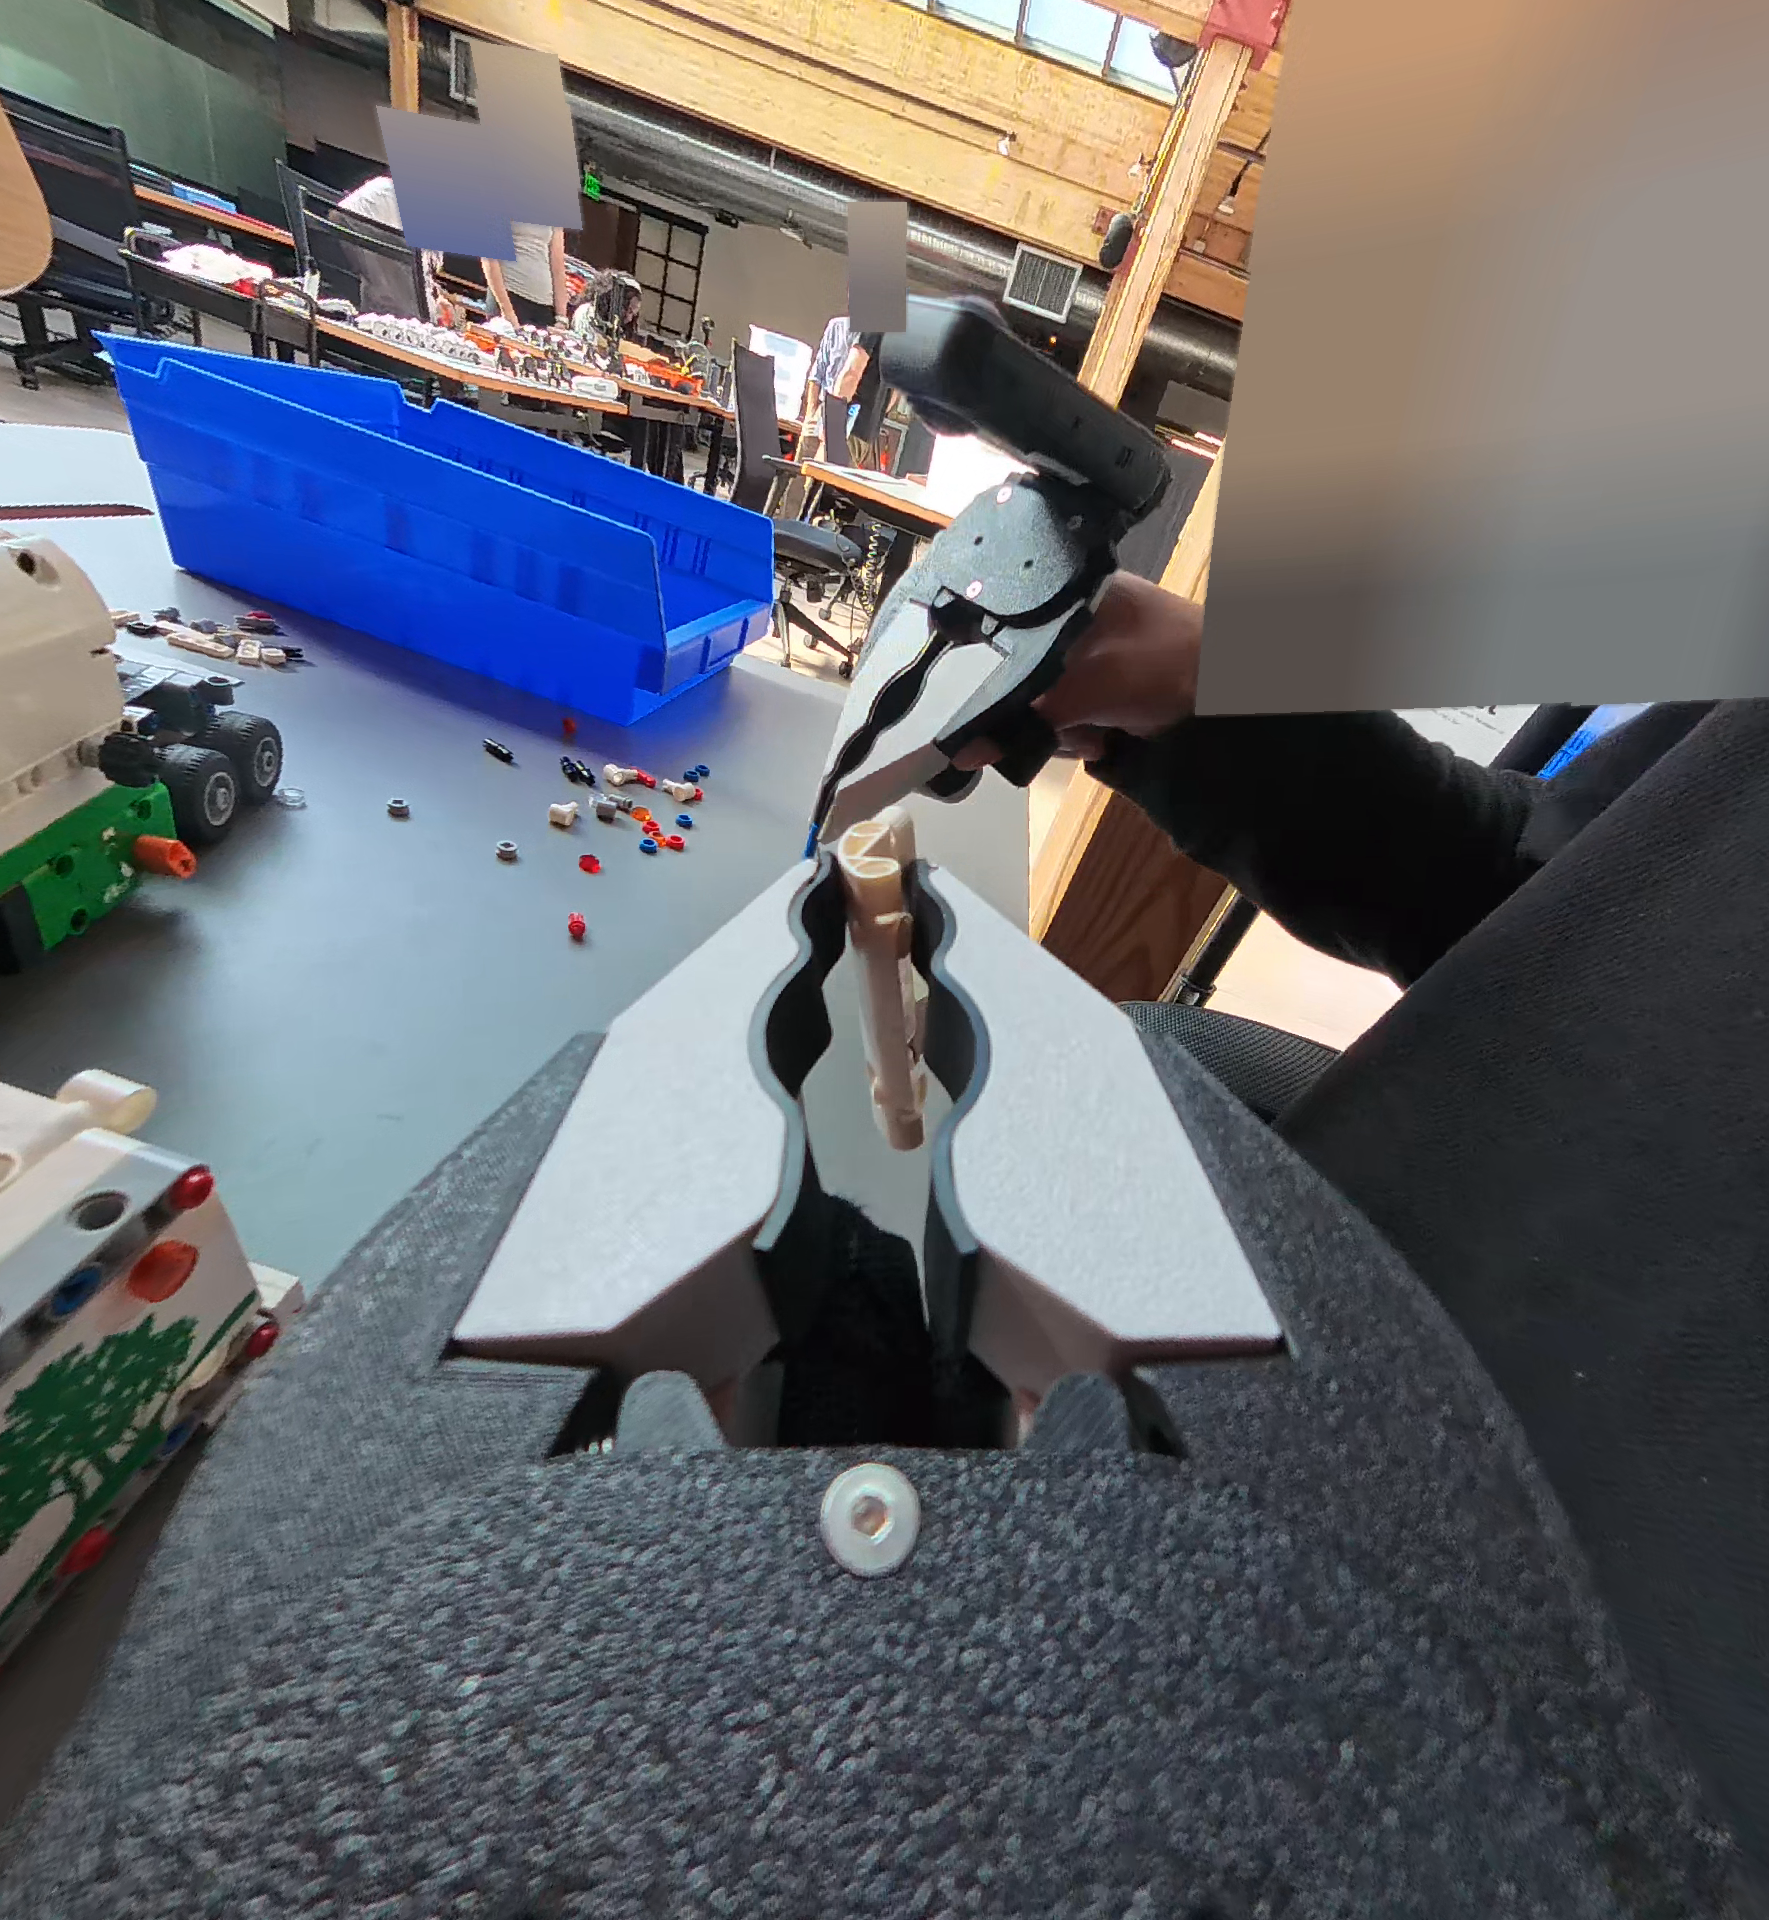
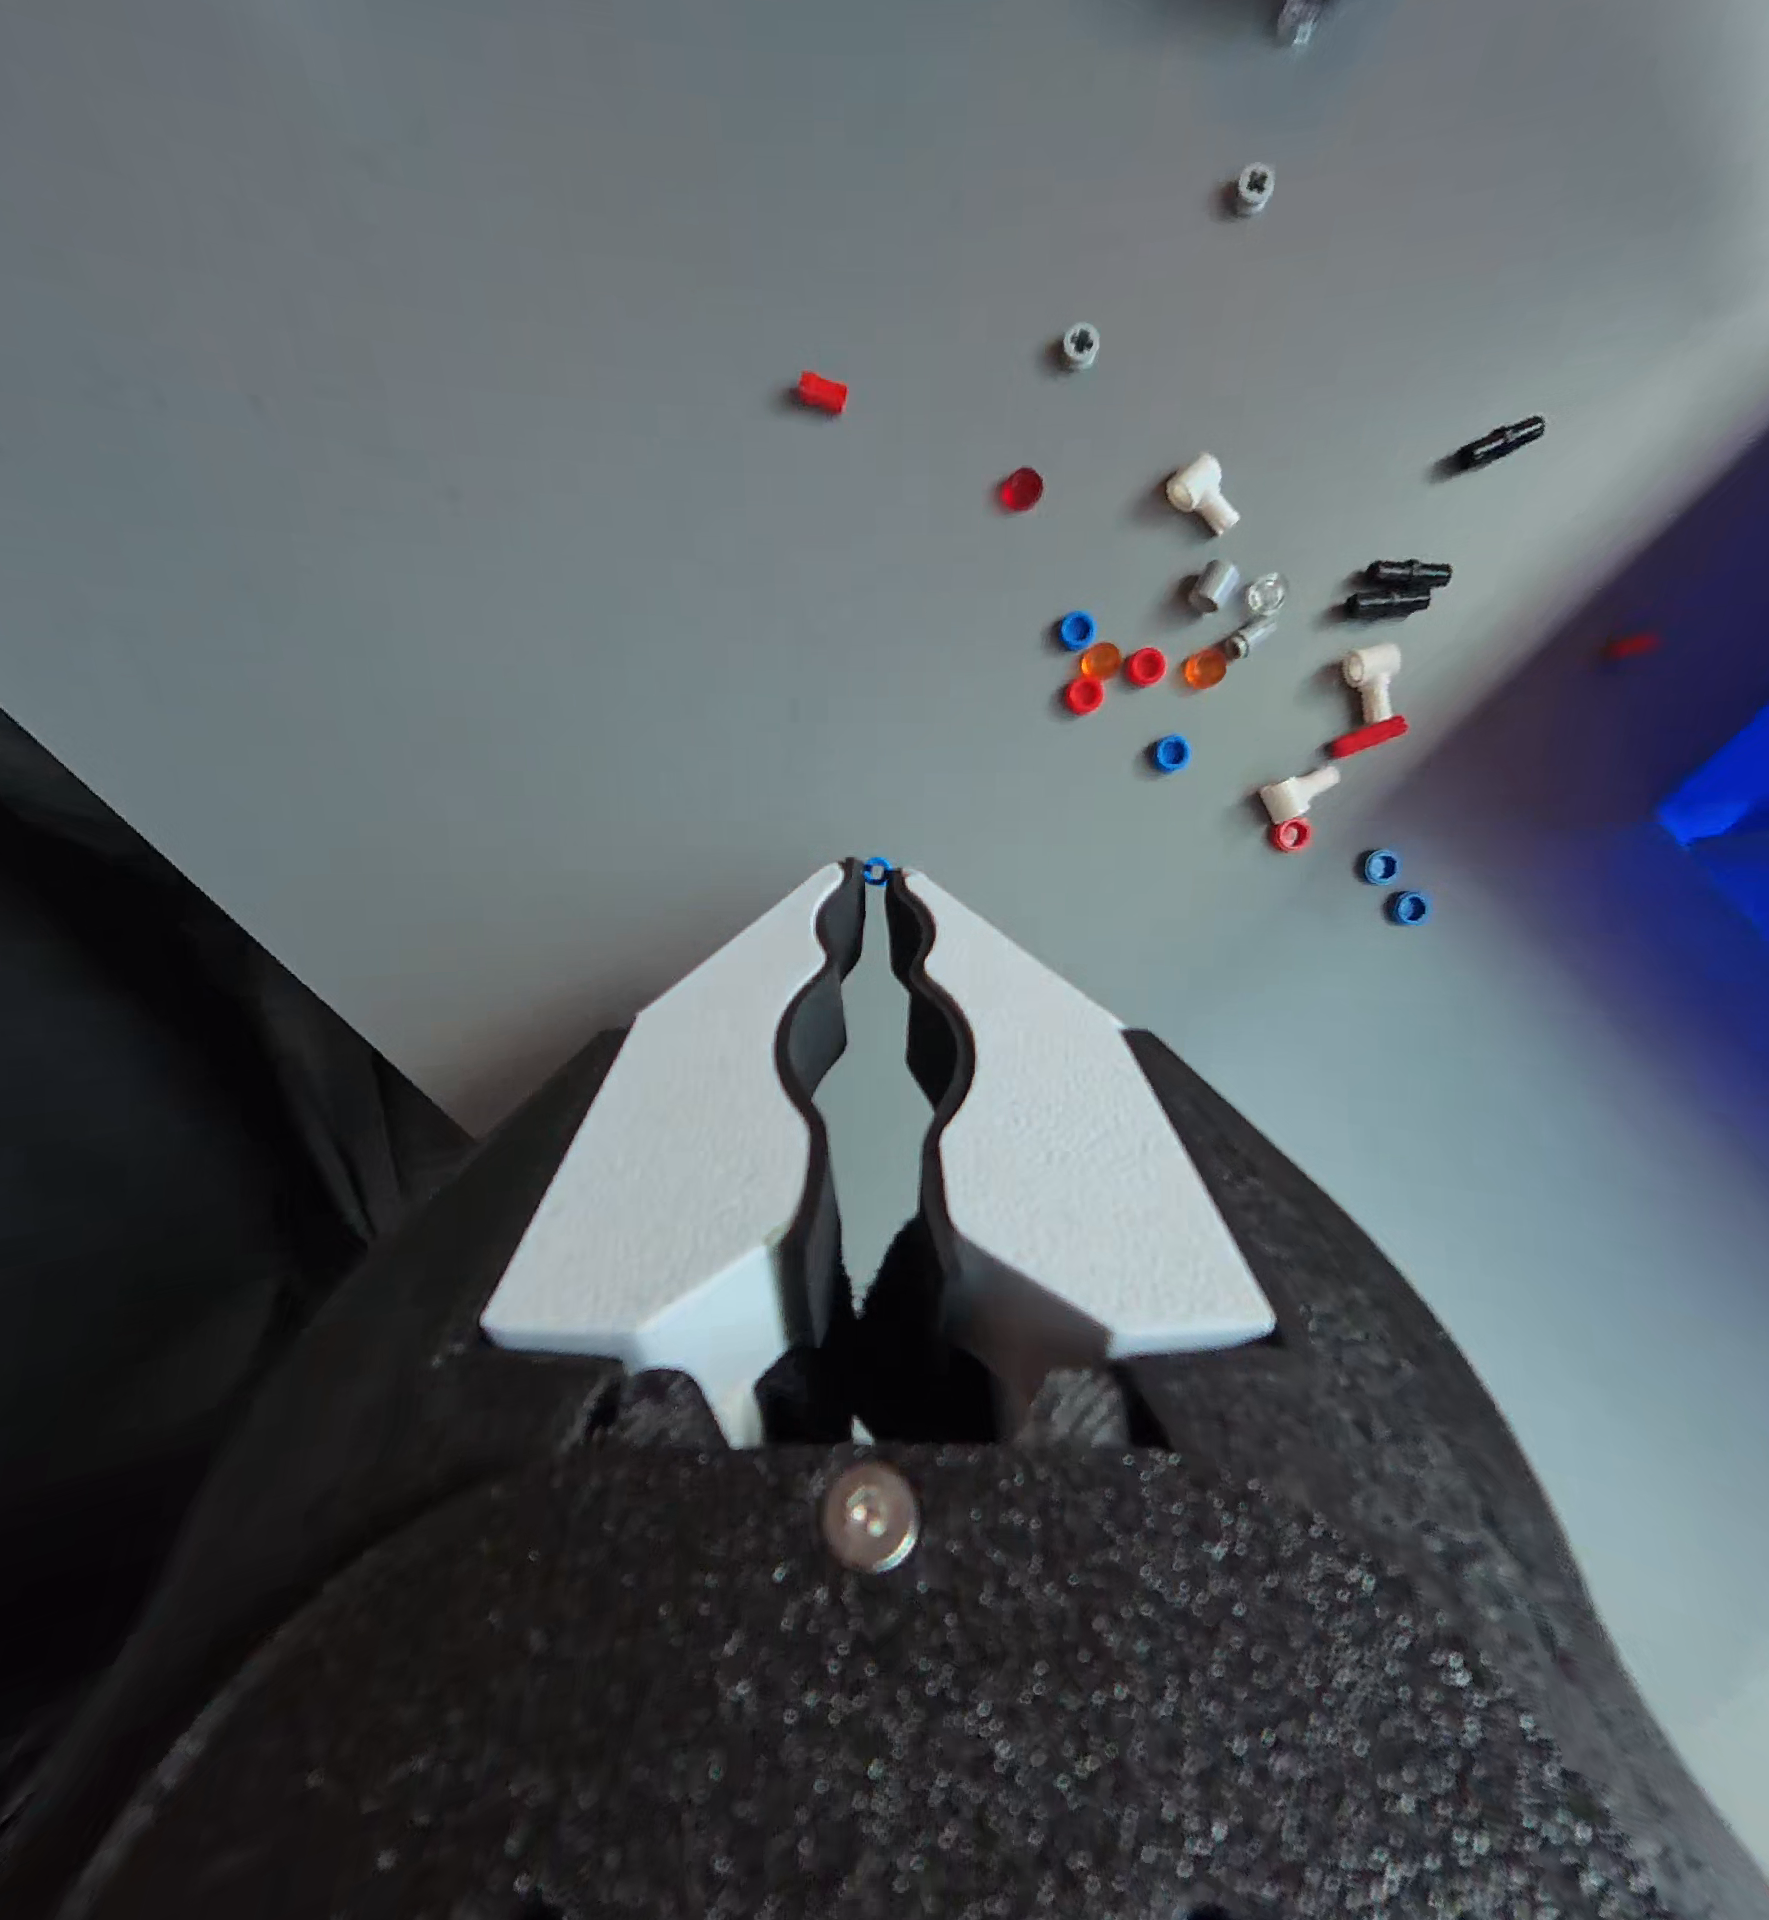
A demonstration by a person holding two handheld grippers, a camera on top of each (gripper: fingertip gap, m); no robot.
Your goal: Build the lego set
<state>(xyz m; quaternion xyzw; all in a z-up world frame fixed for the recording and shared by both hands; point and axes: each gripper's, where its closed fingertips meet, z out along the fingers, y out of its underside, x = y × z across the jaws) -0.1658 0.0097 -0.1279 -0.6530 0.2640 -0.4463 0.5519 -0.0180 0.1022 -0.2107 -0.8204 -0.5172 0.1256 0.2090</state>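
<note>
The left gripper has its jaws clamped on a tan lego connector, a long piece standing nearly upright between the wavy pads, its round end poking out past the tips. At 12 o'clock from it, just beside that round end, the right gripper comes in from 2 o'clock, held by a hand in a dark sleeve.

In the right wrist view, the right gripper has its jaws closed on a tiny blue ring piece pinched at the very tips, above the grey surface.

Loose small parts lie scattered on the surface at 1 to 2 o'clock from the right gripper: red, blue and orange round studs, white elbow connectors, black pins. A blue bin stands at 11 o'clock in the left wrist view, and the partly built truck sits at 9 o'clock, with a white lego body bearing a green tree print at 8 o'clock.
</note>
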